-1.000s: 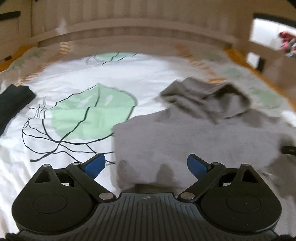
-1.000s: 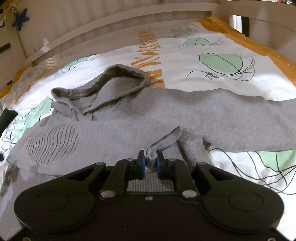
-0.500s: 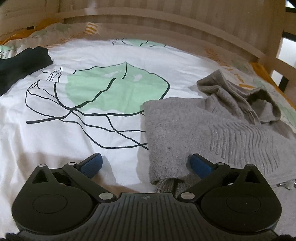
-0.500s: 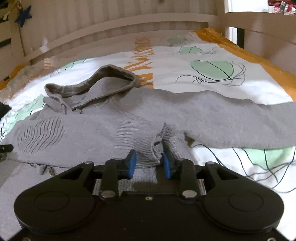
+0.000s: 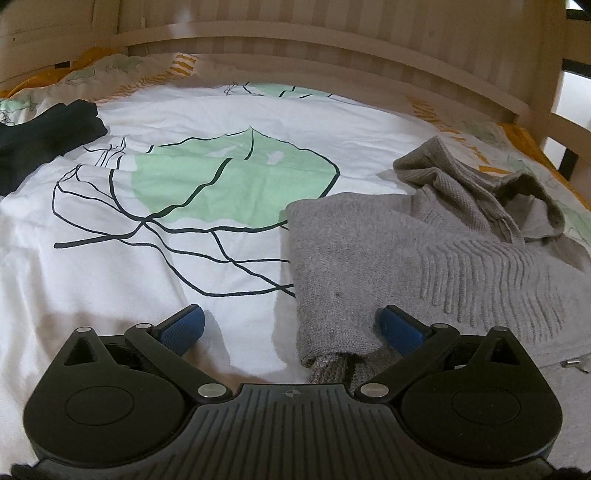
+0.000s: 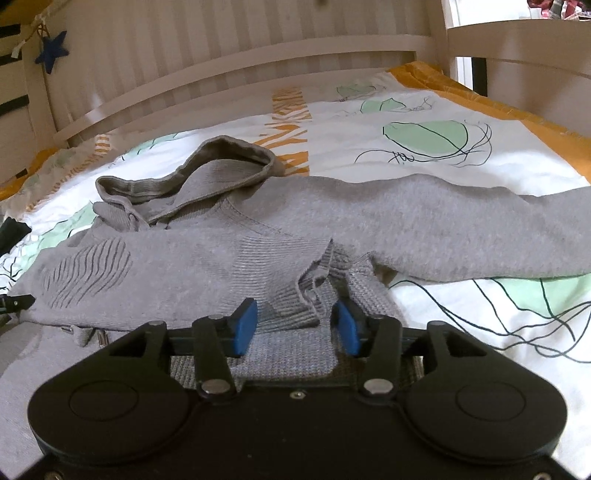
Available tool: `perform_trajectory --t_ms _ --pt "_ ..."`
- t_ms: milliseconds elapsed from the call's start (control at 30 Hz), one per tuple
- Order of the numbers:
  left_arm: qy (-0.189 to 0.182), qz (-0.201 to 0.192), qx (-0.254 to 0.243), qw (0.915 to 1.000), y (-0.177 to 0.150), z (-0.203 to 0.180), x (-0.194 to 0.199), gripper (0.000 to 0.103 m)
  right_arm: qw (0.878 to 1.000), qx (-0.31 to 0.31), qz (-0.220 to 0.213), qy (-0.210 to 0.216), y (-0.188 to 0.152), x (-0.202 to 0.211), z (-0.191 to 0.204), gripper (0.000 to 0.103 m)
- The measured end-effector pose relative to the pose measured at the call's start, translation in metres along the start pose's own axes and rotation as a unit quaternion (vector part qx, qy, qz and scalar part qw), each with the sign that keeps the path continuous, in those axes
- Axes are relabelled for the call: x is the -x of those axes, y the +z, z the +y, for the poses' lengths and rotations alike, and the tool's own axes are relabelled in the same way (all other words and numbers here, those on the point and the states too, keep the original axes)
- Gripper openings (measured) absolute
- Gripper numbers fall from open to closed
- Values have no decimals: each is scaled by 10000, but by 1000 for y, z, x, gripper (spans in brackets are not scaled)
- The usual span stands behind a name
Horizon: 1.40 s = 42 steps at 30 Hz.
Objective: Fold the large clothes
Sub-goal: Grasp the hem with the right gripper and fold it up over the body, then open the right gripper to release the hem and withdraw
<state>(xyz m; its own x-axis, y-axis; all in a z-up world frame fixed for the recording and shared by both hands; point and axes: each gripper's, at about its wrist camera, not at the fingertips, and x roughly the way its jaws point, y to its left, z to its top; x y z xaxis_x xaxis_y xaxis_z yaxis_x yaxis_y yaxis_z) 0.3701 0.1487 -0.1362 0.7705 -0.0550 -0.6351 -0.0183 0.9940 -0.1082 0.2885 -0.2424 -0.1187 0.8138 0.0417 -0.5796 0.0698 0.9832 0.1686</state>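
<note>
A grey knit hoodie (image 5: 424, 258) lies on the bed, hood toward the headboard, its left side folded over the body. My left gripper (image 5: 291, 326) is wide open at the hoodie's near left corner; the folded edge lies between its blue pads. In the right wrist view the hoodie (image 6: 207, 258) has one sleeve (image 6: 461, 229) stretched out to the right. My right gripper (image 6: 295, 325) is open, with a ribbed cuff (image 6: 306, 288) lying loose between its pads.
The bed has a white duvet (image 5: 147, 258) with green leaf prints and orange edges. A dark garment (image 5: 40, 140) lies at the far left. A slatted wooden headboard (image 6: 221, 66) runs behind. A bed post (image 6: 439, 33) stands at the right.
My right gripper has opened and let go of the ribbed cuff, which now lies on the hoodie. My left gripper, open throughout, has moved left to the hoodie's folded corner.
</note>
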Motion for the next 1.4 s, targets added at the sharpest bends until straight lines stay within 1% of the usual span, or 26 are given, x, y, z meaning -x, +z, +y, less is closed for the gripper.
perform_trajectory --t_ms 200,300,333,367,400,433,467,567,667,733,833,967,1067,1200,1333,1400 --pt "27 66 -37 10000 2 -1 -1 103 10000 -2 -7 10 -1 0 0 55" --pt "12 229 -50 9997 9 0 1 103 9999 -13 6 101 0 -1 -1 60" --pt "22 298 -43 9995 12 0 4 103 9999 -7 18 160 0 -1 -1 65" --pt "53 358 -42 9993 14 -1 7 102 9997 13 38 243 1 -1 0 73" --pt "110 373 -58 9992 15 -3 12 102 9994 49 68 340 1 -2 1 77" --pt "183 305 -100 9993 15 -5 21 102 9990 108 101 430 1 -2 2 87" --pt "208 229 -151 9994 16 -8 29 102 9986 178 129 491 1 -2 5 93" --pt "101 124 -242 9996 14 -16 57 102 9981 315 179 495 1 -3 10 96" --pt "-29 57 -193 9998 10 -24 84 102 9977 257 177 609 2 -1 8 101" --pt "-125 6 -166 9998 4 -31 100 102 9972 191 183 698 3 0 5 102" --pt "-244 25 -228 9994 -3 -46 118 102 9971 166 196 710 4 5 5 102" --pt "-334 60 -300 9990 -14 -67 136 102 9966 247 370 692 7 14 9 102" --pt "-419 73 -336 9985 -22 -83 147 101 9955 258 469 788 12 27 11 102" --pt "-239 -75 -546 9982 -27 -107 160 101 9941 250 493 936 22 53 10 102" --pt "170 -279 -1070 9937 -27 -140 165 101 9931 107 506 1050 31 79 1 102" --pt "87 -356 -1258 9914 -25 -153 165 101 9929 14 502 1082 33 91 -6 102"
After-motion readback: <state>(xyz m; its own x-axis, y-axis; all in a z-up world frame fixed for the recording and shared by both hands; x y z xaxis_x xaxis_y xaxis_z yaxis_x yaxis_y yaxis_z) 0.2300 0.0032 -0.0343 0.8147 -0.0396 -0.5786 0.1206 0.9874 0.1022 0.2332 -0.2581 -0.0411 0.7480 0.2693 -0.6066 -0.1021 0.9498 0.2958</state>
